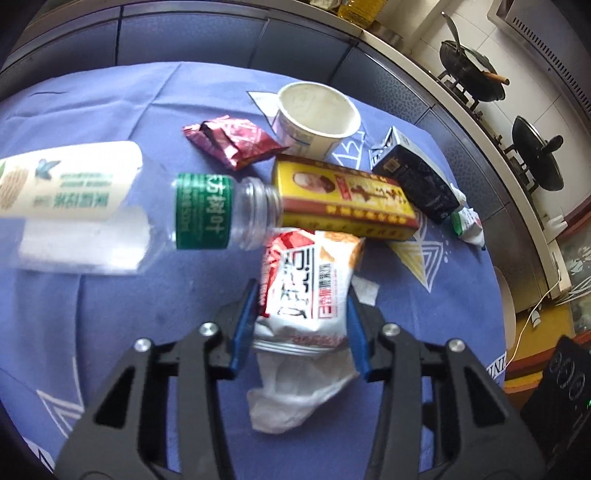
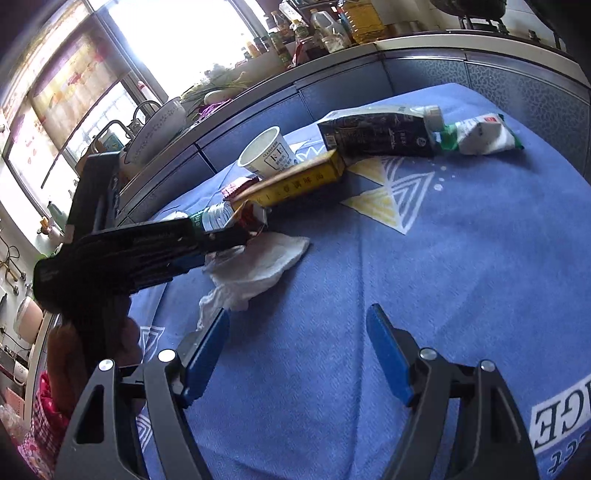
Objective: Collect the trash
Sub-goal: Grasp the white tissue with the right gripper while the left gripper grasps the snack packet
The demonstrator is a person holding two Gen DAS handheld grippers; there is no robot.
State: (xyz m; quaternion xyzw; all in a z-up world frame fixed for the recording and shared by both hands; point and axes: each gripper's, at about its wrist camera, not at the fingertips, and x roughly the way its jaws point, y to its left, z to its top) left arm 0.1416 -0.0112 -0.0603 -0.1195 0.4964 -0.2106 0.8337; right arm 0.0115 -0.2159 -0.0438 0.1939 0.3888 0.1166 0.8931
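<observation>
A white and red snack wrapper (image 1: 310,258) lies on a crumpled white tissue (image 1: 295,387) on the blue tablecloth (image 2: 443,258). My left gripper (image 1: 301,288) has its blue pads against both sides of the wrapper. From the right wrist view that left gripper (image 2: 236,236) reaches in from the left over the tissue (image 2: 255,269). My right gripper (image 2: 298,312) stands open above bare cloth with nothing between its fingers. Around the wrapper lie a clear plastic bottle (image 1: 147,218), a yellow box (image 1: 343,199), a paper cup (image 1: 317,114), a maroon wrapper (image 1: 232,140), a black carton (image 1: 417,177) and a green and white packet (image 1: 467,221).
Grey cabinets and a counter run behind the table. Woks (image 1: 469,70) sit on a stove at the right, and a sink bowl (image 2: 155,133) and oil bottles (image 2: 362,18) stand along the counter. A person's hand (image 2: 66,350) holds the left gripper.
</observation>
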